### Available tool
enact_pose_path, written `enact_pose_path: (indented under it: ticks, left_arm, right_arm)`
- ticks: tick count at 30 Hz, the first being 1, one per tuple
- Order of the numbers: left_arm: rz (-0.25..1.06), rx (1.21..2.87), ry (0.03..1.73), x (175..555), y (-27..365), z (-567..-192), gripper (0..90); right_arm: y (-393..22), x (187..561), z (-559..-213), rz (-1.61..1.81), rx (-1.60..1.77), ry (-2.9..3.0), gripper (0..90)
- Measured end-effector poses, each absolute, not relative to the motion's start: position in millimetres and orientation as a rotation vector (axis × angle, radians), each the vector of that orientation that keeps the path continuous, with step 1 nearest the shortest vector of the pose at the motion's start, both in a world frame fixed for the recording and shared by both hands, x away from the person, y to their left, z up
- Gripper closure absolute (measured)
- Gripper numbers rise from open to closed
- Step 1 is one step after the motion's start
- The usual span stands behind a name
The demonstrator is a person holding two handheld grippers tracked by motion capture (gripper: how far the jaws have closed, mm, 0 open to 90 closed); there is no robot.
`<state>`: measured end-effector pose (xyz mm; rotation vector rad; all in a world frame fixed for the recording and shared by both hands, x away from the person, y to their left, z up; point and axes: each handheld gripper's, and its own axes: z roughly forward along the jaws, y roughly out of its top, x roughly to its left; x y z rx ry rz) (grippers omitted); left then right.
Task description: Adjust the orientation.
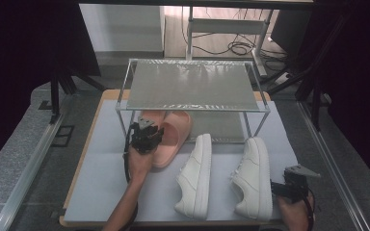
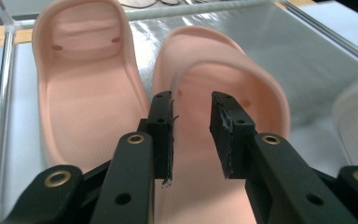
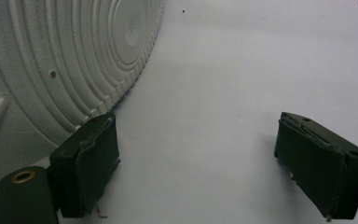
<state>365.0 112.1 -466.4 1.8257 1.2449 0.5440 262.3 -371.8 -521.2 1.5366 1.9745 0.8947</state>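
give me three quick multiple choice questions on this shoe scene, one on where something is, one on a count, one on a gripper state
1. Where do the pink slippers lie?
A. on the rack's top shelf
B. at the rack's lower shelf, heels out
C. on the floor

2. How many white sneakers are on the table?
A. one
B. two
C. four

3. How do the right gripper jaws stand?
A. clamped on a slipper
C. shut on nothing
B. wide apart, holding nothing

Answers: 1 B, both slippers lie side by side on the silvery lower shelf; 2 B, the high view shows a pair; 3 B, bare white mat shows between the jaws.
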Motion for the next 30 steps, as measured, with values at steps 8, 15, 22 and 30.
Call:
enact_pose_path:
  ticks: [8, 15, 22, 30]
  left_arm:
    - [0.490, 1.845, 1.191, 338, 130, -465, 78.1]
    - [0.431, 1.878, 1.160, 316, 144, -466, 89.5]
    - [0.412, 1.950, 1.127, 286, 151, -476, 89.8]
    - [0.383, 1.997, 1.126, 269, 148, -492, 89.7]
  right_arm:
    - [-372, 262, -521, 0.896, 1.538, 1.973, 13.8]
    - [-372, 262, -521, 0.895, 1.540, 1.973, 13.8]
    - [-372, 262, -521, 0.895, 1.540, 1.973, 13.8]
    - [-372, 262, -521, 0.895, 1.540, 1.973, 13.8]
